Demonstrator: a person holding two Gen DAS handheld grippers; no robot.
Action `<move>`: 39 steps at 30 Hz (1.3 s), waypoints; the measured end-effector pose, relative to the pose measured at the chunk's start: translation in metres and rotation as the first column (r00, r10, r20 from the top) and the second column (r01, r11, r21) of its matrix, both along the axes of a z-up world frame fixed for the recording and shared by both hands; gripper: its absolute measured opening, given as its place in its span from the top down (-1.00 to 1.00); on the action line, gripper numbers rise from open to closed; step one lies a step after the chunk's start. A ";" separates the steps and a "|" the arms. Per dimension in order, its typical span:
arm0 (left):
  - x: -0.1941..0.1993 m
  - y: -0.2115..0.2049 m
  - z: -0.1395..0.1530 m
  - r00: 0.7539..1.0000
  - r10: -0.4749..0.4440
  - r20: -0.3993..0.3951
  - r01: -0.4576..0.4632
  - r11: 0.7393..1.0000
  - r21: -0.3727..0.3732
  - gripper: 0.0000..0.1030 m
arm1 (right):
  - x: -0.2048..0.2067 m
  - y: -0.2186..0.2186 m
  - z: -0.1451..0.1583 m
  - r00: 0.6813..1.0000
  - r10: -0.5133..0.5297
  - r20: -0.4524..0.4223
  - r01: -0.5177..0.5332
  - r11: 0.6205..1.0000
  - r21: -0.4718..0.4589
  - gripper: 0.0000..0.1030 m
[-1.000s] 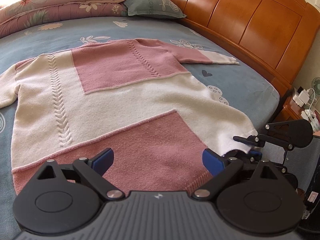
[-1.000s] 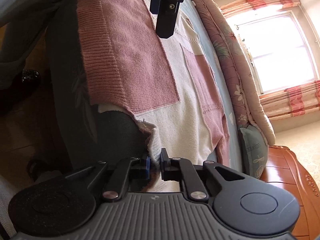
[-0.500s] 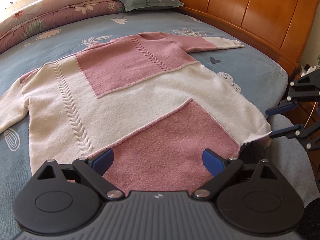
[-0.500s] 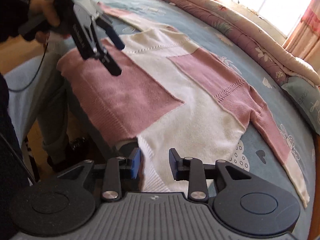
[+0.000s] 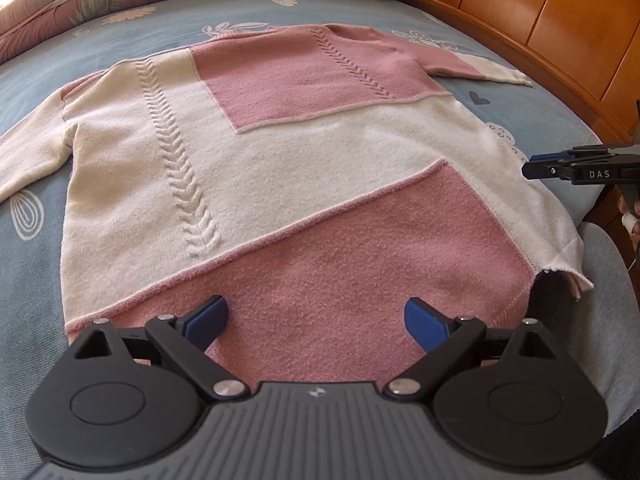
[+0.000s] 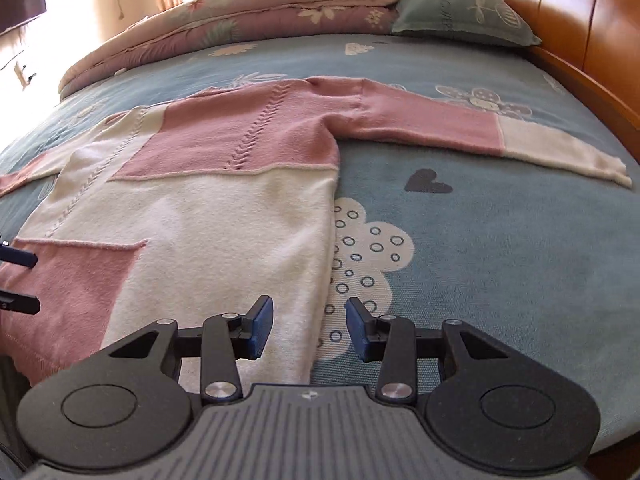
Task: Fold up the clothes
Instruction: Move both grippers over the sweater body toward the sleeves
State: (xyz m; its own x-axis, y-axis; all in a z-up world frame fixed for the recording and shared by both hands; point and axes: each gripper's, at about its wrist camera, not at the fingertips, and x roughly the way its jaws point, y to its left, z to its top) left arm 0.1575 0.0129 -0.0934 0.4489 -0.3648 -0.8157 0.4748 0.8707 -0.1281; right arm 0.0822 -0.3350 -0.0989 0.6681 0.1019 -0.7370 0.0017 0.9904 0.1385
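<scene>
One pink-and-cream patchwork knitted sweater lies flat on the blue patterned bed, left gripper fingers spread wide over its hem, right gripper fingers opening, empty.

Black left gripper with blue pads, silver screws, ribbed grey housing, right gripper alike

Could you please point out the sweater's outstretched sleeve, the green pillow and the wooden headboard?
sweater's outstretched sleeve [image 6: 472, 128], right wrist view, on its pink middle stretch.
green pillow [image 6: 464, 12], right wrist view, on the middle of its face.
wooden headboard [image 5: 560, 28], left wrist view, on one panel.
</scene>
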 end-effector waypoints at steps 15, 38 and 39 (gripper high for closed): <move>-0.004 0.010 0.019 0.999 -0.027 0.018 0.026 0.999 0.042 -0.88 | -0.003 0.011 0.014 0.999 0.040 -0.013 -0.042 0.990 -0.135 0.67; 0.000 0.002 0.032 0.994 -0.072 0.080 0.068 0.996 0.055 -0.93 | -0.002 0.080 0.024 0.982 0.182 0.057 -0.175 0.978 -0.112 -0.30; 0.008 -0.005 0.029 0.995 -0.065 0.072 0.063 0.998 0.030 -0.93 | 0.008 0.081 0.024 0.983 0.169 0.073 -0.162 0.982 -0.098 -0.30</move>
State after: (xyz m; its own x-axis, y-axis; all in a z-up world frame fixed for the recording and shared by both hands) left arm 0.1660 0.0075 -0.0646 0.4841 -0.3726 -0.7917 0.5366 0.8411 -0.0678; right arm 0.0905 -0.2542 -0.0751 0.7051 0.1510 -0.6928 -0.1710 0.9844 0.0406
